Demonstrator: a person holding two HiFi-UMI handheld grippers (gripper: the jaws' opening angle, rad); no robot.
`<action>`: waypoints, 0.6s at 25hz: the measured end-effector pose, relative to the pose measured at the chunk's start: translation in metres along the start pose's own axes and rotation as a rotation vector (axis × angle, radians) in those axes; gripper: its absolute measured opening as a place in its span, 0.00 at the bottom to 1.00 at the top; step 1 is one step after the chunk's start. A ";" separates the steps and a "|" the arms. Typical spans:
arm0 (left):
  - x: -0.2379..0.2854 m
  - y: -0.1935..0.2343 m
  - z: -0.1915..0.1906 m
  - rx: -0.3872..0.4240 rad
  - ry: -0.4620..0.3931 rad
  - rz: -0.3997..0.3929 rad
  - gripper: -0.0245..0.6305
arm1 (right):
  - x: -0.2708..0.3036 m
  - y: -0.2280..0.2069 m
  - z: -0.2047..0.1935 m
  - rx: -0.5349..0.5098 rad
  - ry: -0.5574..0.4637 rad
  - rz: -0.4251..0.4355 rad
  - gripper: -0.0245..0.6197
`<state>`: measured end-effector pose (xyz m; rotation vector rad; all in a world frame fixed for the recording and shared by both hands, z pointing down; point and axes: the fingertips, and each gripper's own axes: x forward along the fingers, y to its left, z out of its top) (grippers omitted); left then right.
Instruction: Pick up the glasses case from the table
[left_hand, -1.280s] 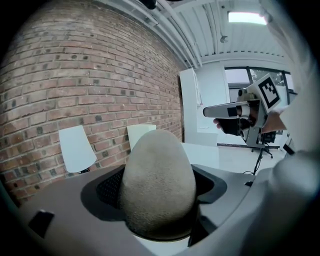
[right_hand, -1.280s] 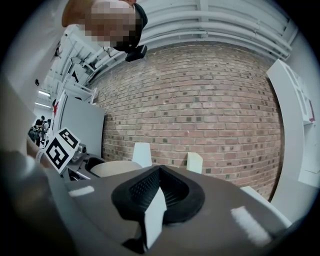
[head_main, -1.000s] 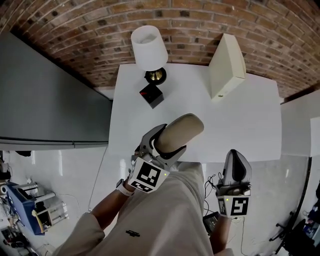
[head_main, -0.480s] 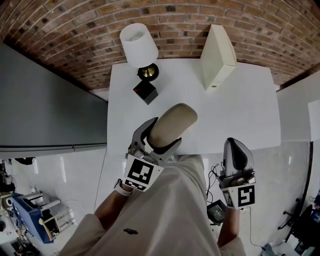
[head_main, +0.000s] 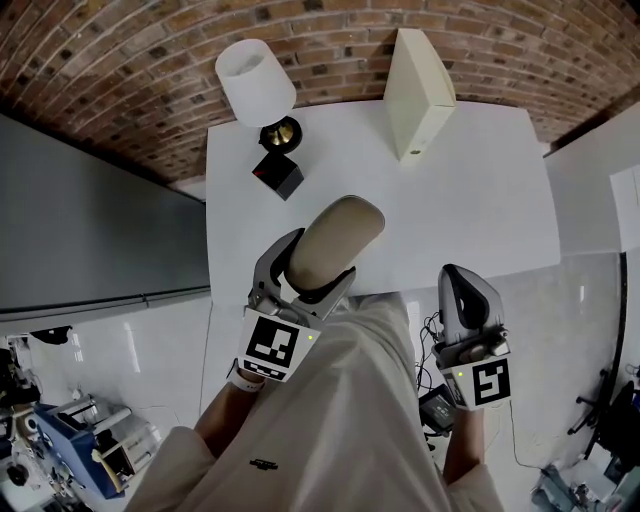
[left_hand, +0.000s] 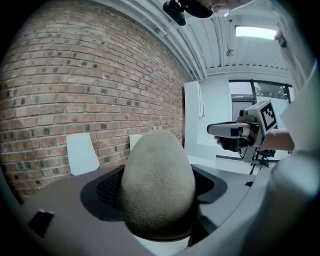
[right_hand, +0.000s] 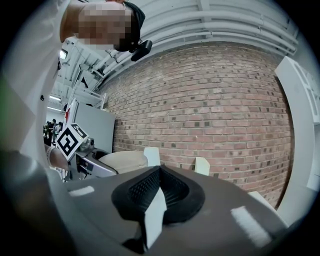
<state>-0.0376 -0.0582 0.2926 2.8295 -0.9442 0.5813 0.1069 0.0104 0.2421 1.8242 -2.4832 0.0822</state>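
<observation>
The glasses case (head_main: 335, 240) is a beige, rounded, textured shell. My left gripper (head_main: 310, 275) is shut on it, and the case sticks out past the jaws, held in the air over the near edge of the white table (head_main: 480, 200). In the left gripper view the case (left_hand: 157, 185) fills the gap between the dark pads. My right gripper (head_main: 465, 300) hangs to the right, short of the table's near edge, shut with nothing in it. In the right gripper view its own pads (right_hand: 145, 192) meet, and the case (right_hand: 122, 161) shows at the left.
At the table's far side stand a white-shaded lamp (head_main: 255, 85), a small black cube (head_main: 277, 175) and a cream box (head_main: 415, 90), all before a brick wall. A grey panel (head_main: 90, 220) flanks the table on the left. A person's trouser leg (head_main: 340, 420) fills the bottom.
The left gripper has risen slightly with the case still in it. The head view has shifted, so the table's objects sit higher and further left. The right gripper has hardly moved.
</observation>
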 end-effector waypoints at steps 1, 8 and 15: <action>0.000 -0.001 0.000 0.000 -0.001 -0.002 0.62 | -0.001 0.001 0.000 0.001 0.001 -0.001 0.05; -0.002 -0.010 -0.004 -0.004 0.003 -0.023 0.62 | -0.008 0.005 -0.002 -0.002 0.006 -0.011 0.05; -0.004 -0.015 -0.009 -0.018 0.008 -0.043 0.62 | -0.013 0.009 -0.004 0.004 0.008 -0.020 0.05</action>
